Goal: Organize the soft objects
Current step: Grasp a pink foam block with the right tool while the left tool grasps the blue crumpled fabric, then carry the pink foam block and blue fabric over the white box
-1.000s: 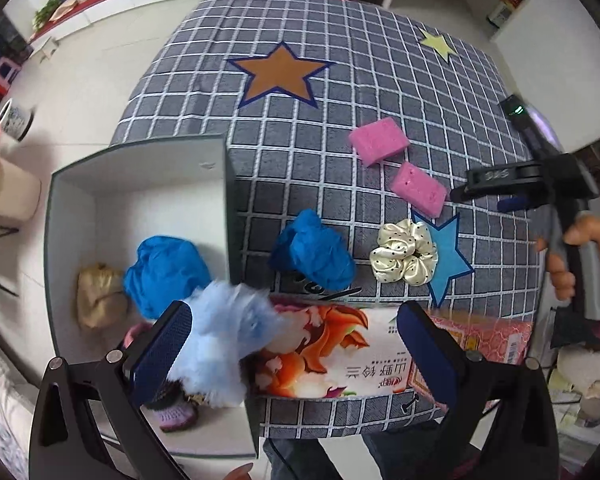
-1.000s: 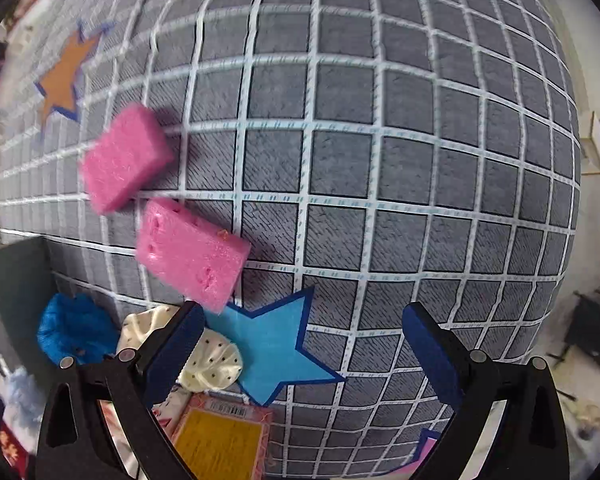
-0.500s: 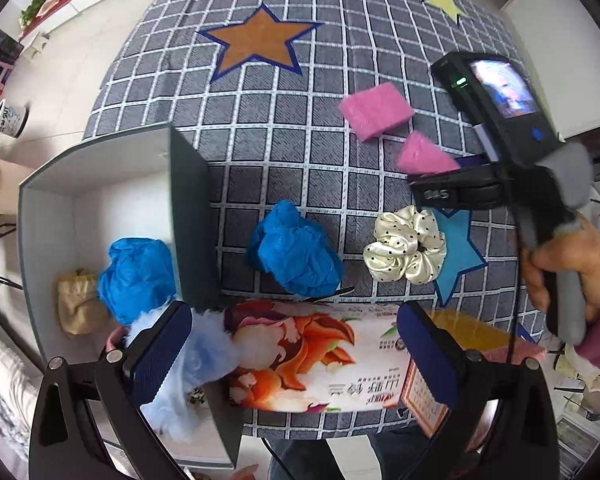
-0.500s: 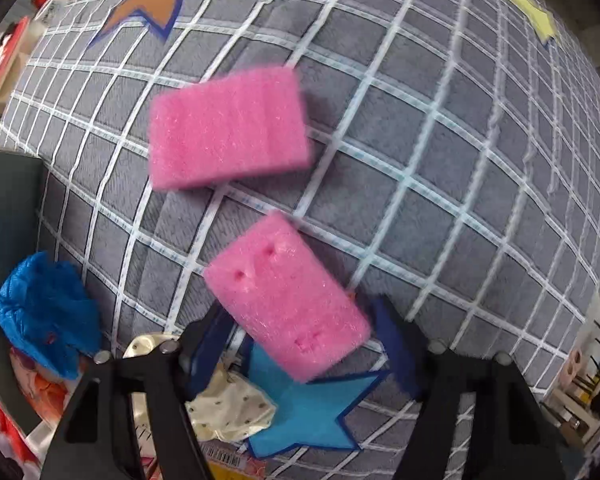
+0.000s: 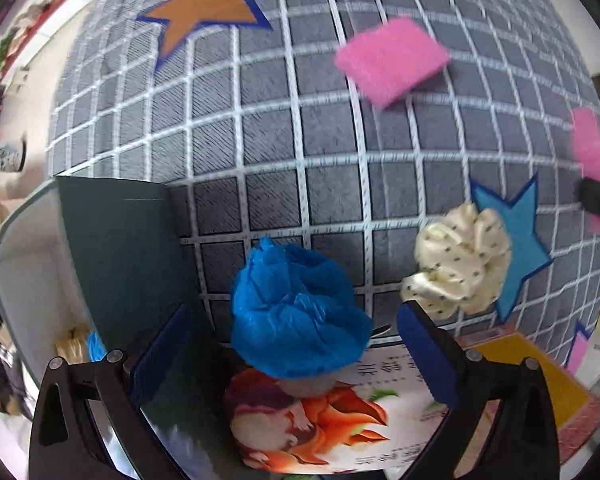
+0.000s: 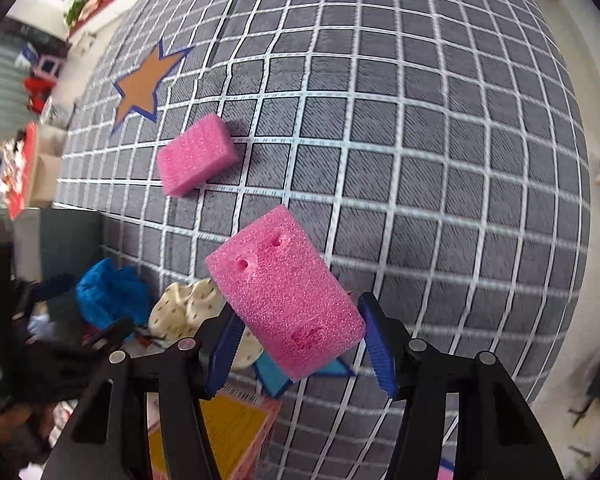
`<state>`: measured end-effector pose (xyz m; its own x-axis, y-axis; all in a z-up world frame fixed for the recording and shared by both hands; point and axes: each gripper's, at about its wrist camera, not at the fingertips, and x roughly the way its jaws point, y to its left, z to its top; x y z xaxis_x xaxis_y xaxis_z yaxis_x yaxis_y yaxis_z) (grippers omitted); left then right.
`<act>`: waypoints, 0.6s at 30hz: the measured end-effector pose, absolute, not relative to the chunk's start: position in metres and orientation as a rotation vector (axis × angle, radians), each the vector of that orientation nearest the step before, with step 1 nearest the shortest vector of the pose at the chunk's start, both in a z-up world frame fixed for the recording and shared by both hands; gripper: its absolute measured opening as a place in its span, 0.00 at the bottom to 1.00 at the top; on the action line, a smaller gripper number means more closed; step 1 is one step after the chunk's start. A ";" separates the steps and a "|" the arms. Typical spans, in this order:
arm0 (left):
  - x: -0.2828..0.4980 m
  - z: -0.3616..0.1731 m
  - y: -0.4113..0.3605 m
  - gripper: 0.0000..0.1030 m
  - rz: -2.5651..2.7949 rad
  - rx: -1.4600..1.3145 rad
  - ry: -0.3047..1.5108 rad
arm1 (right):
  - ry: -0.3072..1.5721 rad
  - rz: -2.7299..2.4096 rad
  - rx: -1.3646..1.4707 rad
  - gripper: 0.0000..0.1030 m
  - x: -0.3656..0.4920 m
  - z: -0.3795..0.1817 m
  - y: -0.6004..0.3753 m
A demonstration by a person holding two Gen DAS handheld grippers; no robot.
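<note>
In the right wrist view my right gripper [image 6: 300, 340] is shut on a pink sponge with holes [image 6: 284, 292], held above the checked cloth. A second pink sponge [image 6: 196, 160] lies on the cloth behind it; it also shows in the left wrist view [image 5: 392, 60]. In the left wrist view my left gripper [image 5: 296, 344] is open, its fingers either side of a crumpled blue cloth ball [image 5: 296, 316]. A cream dotted scrunchie [image 5: 460, 264] lies to its right. The grey box [image 5: 112, 248] stands at the left with a blue ball and a tan item inside.
A tissue pack with an orange print [image 5: 332, 412] lies under the blue ball by the near edge. A yellow and red packet [image 5: 540, 388] lies at the right. Orange [image 5: 208, 12] and blue [image 5: 520, 240] stars are printed on the cloth.
My right gripper closed on the holed pink sponge and lifted it. My left gripper dropped lower and forward, bringing its fingers around the blue cloth ball; the light blue fluffy item is out of view.
</note>
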<state>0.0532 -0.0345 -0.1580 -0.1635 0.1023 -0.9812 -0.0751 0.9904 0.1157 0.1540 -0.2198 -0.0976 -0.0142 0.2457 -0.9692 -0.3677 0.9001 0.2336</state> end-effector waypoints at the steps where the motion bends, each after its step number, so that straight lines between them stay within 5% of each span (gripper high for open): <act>1: 0.054 -0.163 -0.035 1.00 0.145 0.028 1.746 | 1.510 0.491 -0.079 0.57 0.152 -0.095 -0.226; 6: 0.057 -0.183 -0.047 0.99 0.097 0.151 1.798 | 1.499 0.498 -0.021 0.57 0.133 -0.078 -0.226; 8: 0.058 -0.187 -0.054 0.91 0.053 0.131 1.817 | 1.493 0.495 0.003 0.57 0.130 -0.071 -0.233; 14: 0.055 -0.193 -0.061 0.22 0.032 0.105 1.815 | 1.475 0.479 0.080 0.57 0.114 -0.058 -0.242; 18: 0.036 -0.178 -0.049 0.14 0.045 0.055 1.720 | 1.463 0.463 0.122 0.57 0.103 -0.050 -0.247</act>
